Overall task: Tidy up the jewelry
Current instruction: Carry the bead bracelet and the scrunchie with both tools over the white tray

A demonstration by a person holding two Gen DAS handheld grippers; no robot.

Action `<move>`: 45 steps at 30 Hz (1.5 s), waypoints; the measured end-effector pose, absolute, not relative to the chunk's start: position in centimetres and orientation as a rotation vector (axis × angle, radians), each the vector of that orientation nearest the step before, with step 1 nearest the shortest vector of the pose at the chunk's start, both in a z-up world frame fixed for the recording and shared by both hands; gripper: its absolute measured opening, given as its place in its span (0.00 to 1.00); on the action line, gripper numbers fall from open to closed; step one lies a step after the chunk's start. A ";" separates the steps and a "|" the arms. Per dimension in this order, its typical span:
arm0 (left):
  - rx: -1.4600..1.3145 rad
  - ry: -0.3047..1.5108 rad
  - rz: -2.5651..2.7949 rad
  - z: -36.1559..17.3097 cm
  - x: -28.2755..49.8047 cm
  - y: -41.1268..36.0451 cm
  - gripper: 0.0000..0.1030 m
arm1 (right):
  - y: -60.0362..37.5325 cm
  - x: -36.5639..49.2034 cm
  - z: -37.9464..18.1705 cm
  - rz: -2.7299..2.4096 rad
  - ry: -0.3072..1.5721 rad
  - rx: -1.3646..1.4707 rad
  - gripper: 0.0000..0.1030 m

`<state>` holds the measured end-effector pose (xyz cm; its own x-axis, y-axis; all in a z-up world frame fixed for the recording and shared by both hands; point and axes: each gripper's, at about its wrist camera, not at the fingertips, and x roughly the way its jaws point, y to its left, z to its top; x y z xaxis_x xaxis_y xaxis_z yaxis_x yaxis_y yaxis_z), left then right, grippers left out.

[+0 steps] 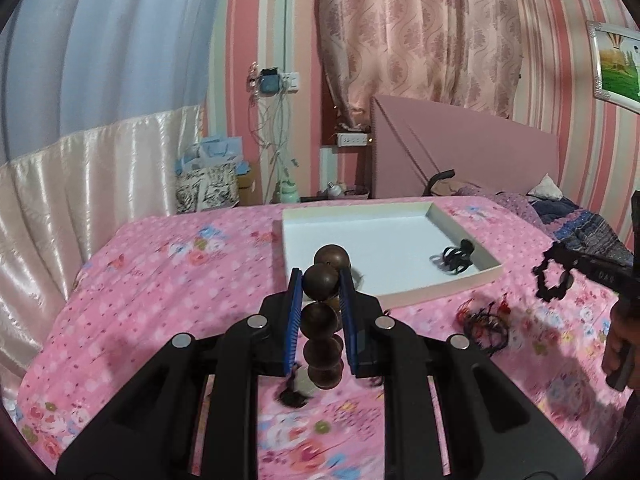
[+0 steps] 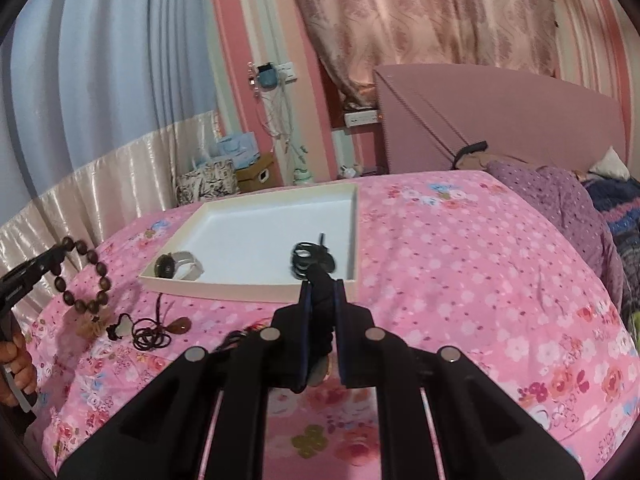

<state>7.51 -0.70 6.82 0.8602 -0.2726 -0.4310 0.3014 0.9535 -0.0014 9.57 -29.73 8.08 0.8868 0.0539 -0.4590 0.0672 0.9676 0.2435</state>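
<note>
My left gripper (image 1: 320, 276) is shut on a brown wooden bead bracelet (image 1: 319, 320), which hangs above the pink bedspread just in front of the white tray (image 1: 400, 296). From the right wrist view the same bracelet (image 2: 100, 272) dangles as a loop from the left gripper (image 2: 44, 264). My right gripper (image 2: 323, 284) is shut on a black bead bracelet (image 2: 322, 304), lifted above the bed near the tray's front rim (image 2: 248, 290). In the left wrist view that black bracelet (image 1: 540, 284) hangs from the right gripper (image 1: 576, 268).
In the tray lie a wristwatch (image 2: 176, 266) and a bundle of black cords (image 2: 312, 258). Corded pendants (image 2: 156, 328) lie on the bedspread before the tray, with red and black cords (image 1: 486, 320) nearby. A headboard and rumpled bedding are at the far right.
</note>
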 end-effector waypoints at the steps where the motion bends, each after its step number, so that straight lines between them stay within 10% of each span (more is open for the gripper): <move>1: 0.075 0.439 -0.308 7.0 7.6 -1.2 0.16 | -29.5 9.6 8.2 -0.003 0.478 0.255 0.10; 45: 0.006 0.464 -0.299 6.5 23.7 -7.8 0.16 | -23.7 26.7 11.8 0.162 0.465 0.238 0.10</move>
